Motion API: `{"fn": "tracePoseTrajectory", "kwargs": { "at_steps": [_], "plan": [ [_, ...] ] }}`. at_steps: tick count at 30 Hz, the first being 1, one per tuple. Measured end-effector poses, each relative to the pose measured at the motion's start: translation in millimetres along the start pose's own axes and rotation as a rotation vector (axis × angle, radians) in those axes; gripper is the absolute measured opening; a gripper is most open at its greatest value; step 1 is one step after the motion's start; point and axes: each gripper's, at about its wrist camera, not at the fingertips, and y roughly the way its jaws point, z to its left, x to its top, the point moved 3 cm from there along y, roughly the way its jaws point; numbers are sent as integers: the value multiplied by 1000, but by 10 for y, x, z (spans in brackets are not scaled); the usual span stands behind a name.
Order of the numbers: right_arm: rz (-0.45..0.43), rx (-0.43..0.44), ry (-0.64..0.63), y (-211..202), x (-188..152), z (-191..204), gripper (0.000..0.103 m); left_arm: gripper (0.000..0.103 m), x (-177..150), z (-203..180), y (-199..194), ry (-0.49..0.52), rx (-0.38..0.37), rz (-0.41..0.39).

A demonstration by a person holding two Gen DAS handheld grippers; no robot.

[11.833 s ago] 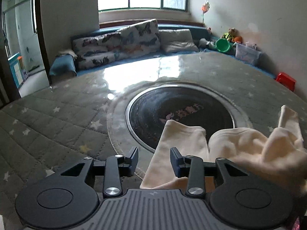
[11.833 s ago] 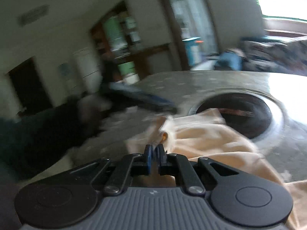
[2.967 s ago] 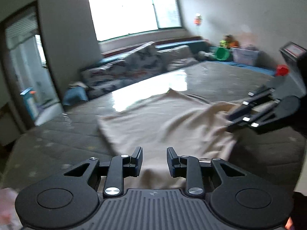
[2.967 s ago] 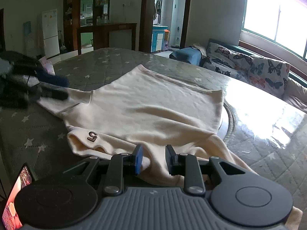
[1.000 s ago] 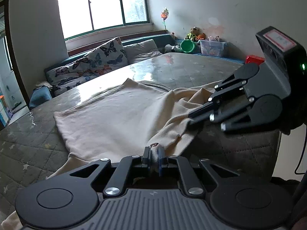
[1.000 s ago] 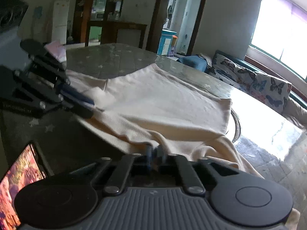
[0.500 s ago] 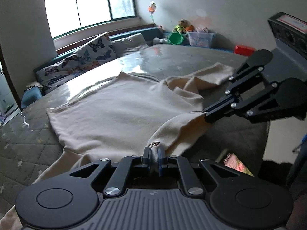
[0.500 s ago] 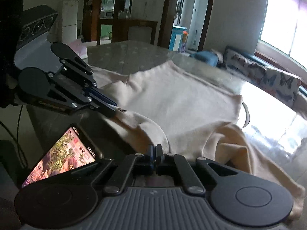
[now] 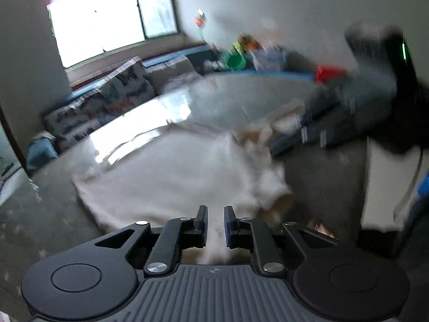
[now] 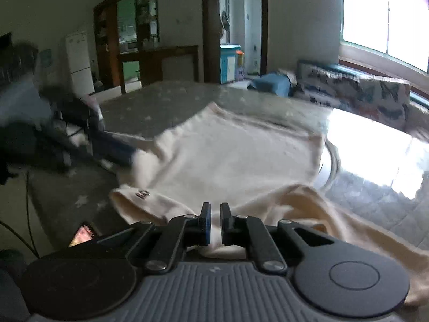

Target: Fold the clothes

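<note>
Cream shirt lies spread across the grey star-patterned worktop, partly covering the round glass ring in the middle. Left wrist view is heavily motion-blurred.

Left hand-held gripper: jaws opening, a clear gap between the pads, shirt cloth showing in the gap and below it, not pinched. Released.

Right hand-held gripper: jaws opening too, narrow gap between the pads, cloth under and between them, pads not visibly pressing on it. Released.

Near edge of the shirt is folded over in a thick roll at the worktop's front edge; small dark printed mark on that roll, left of the right gripper. A sleeve trails to the right, toward the bright glare on the glass.

Each gripper shows as a dark blur in the other's view: right one at the shirt's far right side, left one at its left edge.

Sofa with patterned cushions beyond the worktop, under the window. Phone screen glowing low at the worktop's front edge.
</note>
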Motion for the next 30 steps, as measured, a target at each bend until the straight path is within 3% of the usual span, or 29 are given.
{"fn": "tracePoseTrajectory", "kwargs": {
  "at_steps": [3, 8, 13, 15, 17, 20, 23, 26, 28, 30],
  "plan": [
    [61, 7, 10, 199, -160, 12, 7, 15, 156, 10, 176, -39, -13, -27],
    [-2, -33, 69, -72, -191, -138, 7, 15, 277, -55, 597, -88, -56, -3],
    [-37, -260, 145, -379, -245, -698, 16, 15, 282, -227, 892, -70, -98, 38],
    [-44, -368, 184, -449, -304, -976, 34, 15, 282, -326, 941, -54, -124, 44],
    [-41, -461, 220, -497, -388, -1228, 35, 15, 271, -419, 961, -36, -155, 51],
    [-28, -547, 267, -508, -529, -1551, 39, 15, 245, -565, 980, 8, -188, 63],
    [11, -576, 337, -427, -681, -1793, 40, 15, 214, -679, 1017, 45, -202, 79],
    [1, -551, 402, -410, -802, -1908, 42, 14, 213, -716, 1006, 67, -213, 90],
    [-13, -531, 426, -430, -845, -1938, 40, 14, 215, -741, 1005, 82, -222, 101],
    [-17, -505, 430, -466, -857, -1948, 10, 15, 221, -778, 1028, 102, -235, 114]
  ]
}}
